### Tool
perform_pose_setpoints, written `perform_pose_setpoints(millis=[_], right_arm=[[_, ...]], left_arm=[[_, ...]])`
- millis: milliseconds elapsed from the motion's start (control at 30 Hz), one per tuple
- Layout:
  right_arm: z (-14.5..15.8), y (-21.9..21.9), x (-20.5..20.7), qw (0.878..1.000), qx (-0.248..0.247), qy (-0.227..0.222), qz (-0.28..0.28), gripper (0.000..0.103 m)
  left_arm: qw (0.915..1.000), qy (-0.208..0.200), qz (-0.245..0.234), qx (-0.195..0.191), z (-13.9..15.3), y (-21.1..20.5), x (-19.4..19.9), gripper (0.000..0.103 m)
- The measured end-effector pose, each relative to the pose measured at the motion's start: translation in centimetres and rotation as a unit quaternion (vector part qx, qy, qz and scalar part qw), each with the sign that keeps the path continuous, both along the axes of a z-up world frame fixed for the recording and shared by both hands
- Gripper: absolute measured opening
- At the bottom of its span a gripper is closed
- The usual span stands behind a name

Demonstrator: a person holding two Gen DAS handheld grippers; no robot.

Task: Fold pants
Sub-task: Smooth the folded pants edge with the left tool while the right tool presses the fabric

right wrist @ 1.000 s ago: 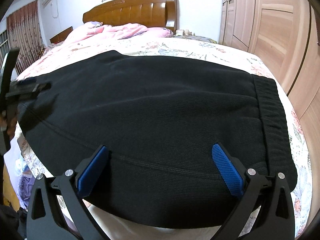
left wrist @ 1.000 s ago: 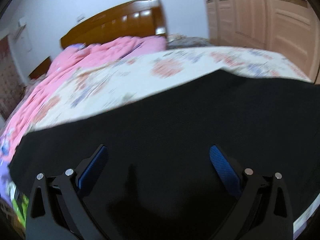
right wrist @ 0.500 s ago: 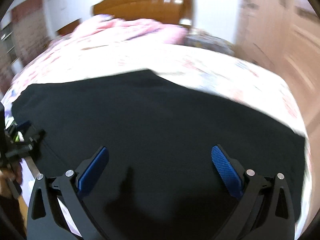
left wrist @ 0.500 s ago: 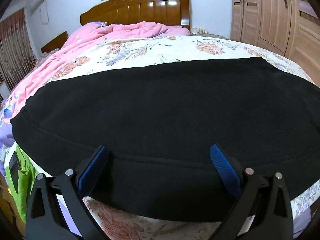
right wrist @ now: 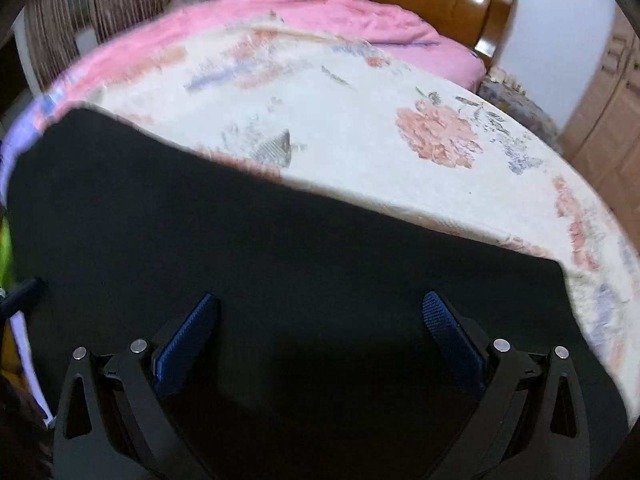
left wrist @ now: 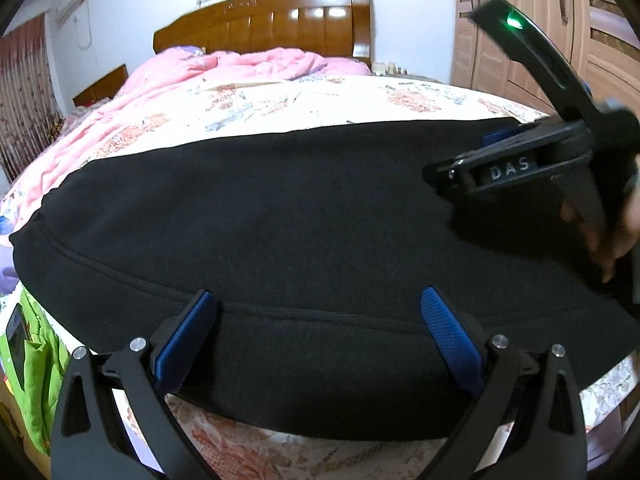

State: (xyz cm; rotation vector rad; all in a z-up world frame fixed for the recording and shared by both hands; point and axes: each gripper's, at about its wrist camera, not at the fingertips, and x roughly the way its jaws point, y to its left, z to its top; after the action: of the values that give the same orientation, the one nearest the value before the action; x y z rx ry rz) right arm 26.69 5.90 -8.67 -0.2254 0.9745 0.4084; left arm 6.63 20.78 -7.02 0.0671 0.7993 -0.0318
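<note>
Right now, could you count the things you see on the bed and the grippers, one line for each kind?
Black pants: 1
Pink quilt: 1
Floral bedsheet: 1
Grippers: 2, left gripper and right gripper, both open
Total: 5

Matt knit pants (left wrist: 320, 220); glossy wooden headboard (left wrist: 280, 24).

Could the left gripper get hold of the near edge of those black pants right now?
Probably yes. The left gripper is open and sits just over the near edge of the black pants, which lie flat on the bed. Nothing lies between its fingers and that edge.
</note>
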Motion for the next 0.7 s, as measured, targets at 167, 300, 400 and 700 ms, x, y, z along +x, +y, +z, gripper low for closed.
perform_pose_setpoints(millis=[167, 300, 400, 700], right_arm=[[0.0, -0.6, 0.0, 0.999, 0.031, -0.007, -0.003, 0.099], [-0.2, 0.2, 0.0, 1.000, 0.004, -0.014, -0.003, 0.099], [-0.3, 0.0, 0.1, 1.000, 0.013, -0.012, -0.003, 0.099], [-0.1, -0.4, 0.0, 1.000, 0.010, -0.023, -0.017, 0.099]], left_arm=[[0.9990, -0.011, 0.012, -0.041, 3.7, 3.3, 1.4, 0.102], [0.9978, 0.000, 0.051, -0.043, 5.5, 7.3, 7.2, 0.102], [0.9949, 0.037, 0.079, -0.050, 4.6, 10.3, 12.2, 0.101], [0.9882, 0.051, 0.113, -0.091, 0.7, 13.9, 15.0, 0.102]])
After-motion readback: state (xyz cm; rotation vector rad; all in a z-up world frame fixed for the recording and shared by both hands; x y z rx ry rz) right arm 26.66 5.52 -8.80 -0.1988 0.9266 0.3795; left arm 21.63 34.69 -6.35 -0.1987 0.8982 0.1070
